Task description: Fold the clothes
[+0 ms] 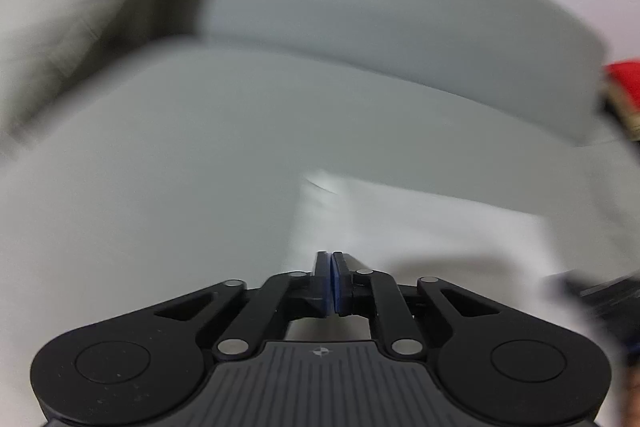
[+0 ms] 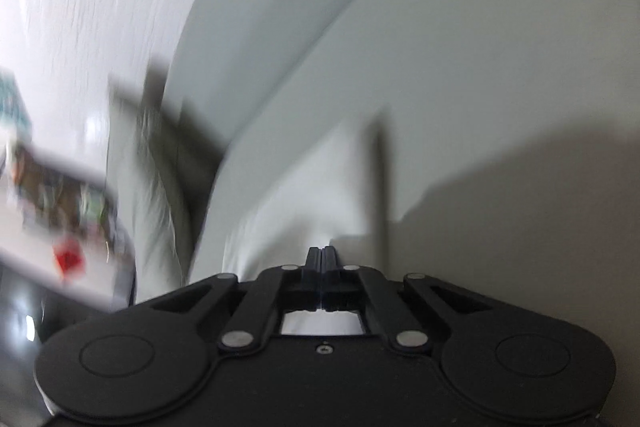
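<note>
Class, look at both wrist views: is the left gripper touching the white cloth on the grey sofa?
Cannot tell. In the left wrist view the left gripper has its jaws shut, with the blurred white cloth behind its tips; neither contact nor gap shows plainly.

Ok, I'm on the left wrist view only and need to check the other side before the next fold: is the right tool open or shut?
Observer: Shut. The right tool has its jaws together, and no cloth shows between them.
Operator: What lies in front of it?
Observer: The white garment, spread on the grey sofa just past its tip.
Operator: Anything off to the side there?
Observer: A blurred white tabletop with clutter on it, at the left edge of that view.
</note>
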